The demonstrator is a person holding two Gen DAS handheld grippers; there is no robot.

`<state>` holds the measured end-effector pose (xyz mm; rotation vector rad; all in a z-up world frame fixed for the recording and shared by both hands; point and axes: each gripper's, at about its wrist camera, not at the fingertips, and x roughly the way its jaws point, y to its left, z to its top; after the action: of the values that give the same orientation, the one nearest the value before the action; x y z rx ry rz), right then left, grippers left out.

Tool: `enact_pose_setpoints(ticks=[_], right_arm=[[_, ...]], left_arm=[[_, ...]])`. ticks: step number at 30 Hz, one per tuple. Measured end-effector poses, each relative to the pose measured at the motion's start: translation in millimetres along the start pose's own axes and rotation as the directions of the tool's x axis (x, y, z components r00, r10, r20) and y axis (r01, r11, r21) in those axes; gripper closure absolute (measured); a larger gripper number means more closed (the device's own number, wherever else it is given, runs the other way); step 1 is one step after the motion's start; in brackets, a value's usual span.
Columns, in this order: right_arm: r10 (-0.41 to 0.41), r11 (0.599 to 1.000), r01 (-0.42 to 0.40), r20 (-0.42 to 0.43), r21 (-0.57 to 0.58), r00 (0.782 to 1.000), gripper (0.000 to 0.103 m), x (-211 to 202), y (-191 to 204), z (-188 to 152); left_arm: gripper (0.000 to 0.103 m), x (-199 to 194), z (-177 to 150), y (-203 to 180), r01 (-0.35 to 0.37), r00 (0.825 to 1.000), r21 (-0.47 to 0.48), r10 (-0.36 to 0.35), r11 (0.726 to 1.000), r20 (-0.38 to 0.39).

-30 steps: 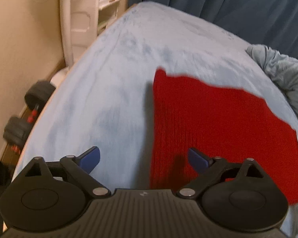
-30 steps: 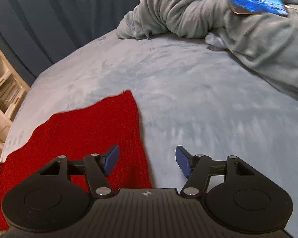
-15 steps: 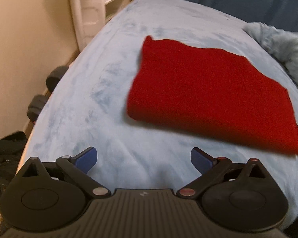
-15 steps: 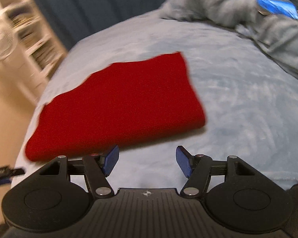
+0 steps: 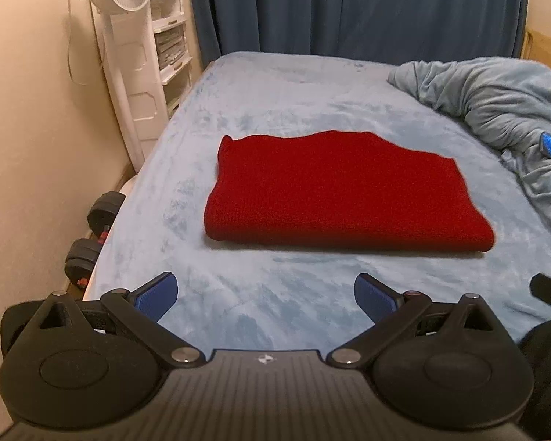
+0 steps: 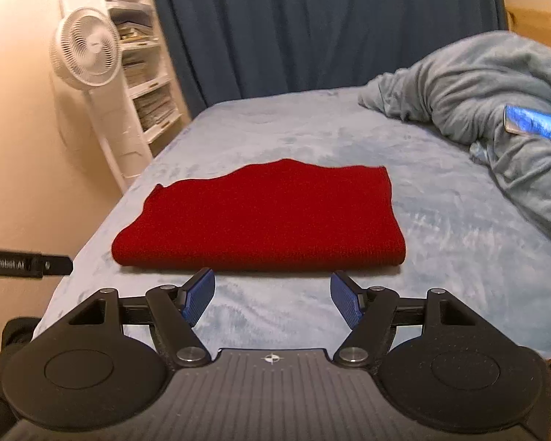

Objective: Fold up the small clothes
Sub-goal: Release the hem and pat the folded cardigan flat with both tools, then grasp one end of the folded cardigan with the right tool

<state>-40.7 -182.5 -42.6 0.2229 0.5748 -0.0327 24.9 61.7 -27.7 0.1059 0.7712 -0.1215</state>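
A red knit garment (image 5: 341,191) lies folded into a flat rectangle near the middle of the bed (image 5: 275,103), its thick folded edge turned toward the cameras and its far edge wavy, with a small corner sticking up at its 10 o'clock end. In the left wrist view the left tongs (image 5: 266,296) are spread wide with nothing between the blue pads (image 5: 158,292), held above the bed's pale blue plush cover at 6 o'clock of the garment and clear of it. In the right wrist view the right tongs (image 6: 273,297) are likewise spread and hold nothing, their blue fingertips (image 6: 345,301) just short of the garment's (image 6: 260,217) near fold; whether they touch the cover cannot be told. A rumpled grey-blue blanket (image 6: 477,103) is heaped at 2 o'clock of the garment, well apart from it, with a shiny blue flat object (image 6: 534,128) lying on top. At 10 o'clock, beside the bed, stands a white pedestal fan (image 6: 88,55) in front of white shelving (image 6: 143,73), and a dark blue curtain (image 5: 349,7) hangs behind the bed at 12 o'clock. Dark dumbbells (image 5: 92,231) lie on the floor along the bed's side at 9 o'clock.
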Motion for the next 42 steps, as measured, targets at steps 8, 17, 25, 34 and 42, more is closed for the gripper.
enact_pose_setpoints(ticks=[8,17,25,34,42], right_arm=[[0.02,1.0,-0.019,0.033,-0.02,0.999,0.031,-34,10,-4],[0.037,0.998,-0.037,0.0,-0.041,0.999,0.031,-31,14,-10],[0.034,0.999,-0.033,-0.042,0.014,0.999,0.031,-9,2,-15],[0.021,0.999,-0.017,-0.093,0.044,0.995,0.031,23,-7,-13],[-0.015,0.997,0.025,-0.126,0.076,0.992,0.031,54,-17,-7]], left_arm=[[0.0,-27,-15,9,0.005,1.0,-0.042,-0.004,0.999,0.013],[0.001,-29,-17,12,-0.007,1.0,-0.055,0.007,0.998,0.007],[0.0,-6,-10,6,-0.034,0.999,-0.025,0.033,0.999,-0.037],[0.001,26,1,-1,-0.046,0.995,-0.021,0.044,0.999,-0.087],[0.0,67,16,-9,-0.031,0.991,-0.014,0.029,0.999,-0.13]])
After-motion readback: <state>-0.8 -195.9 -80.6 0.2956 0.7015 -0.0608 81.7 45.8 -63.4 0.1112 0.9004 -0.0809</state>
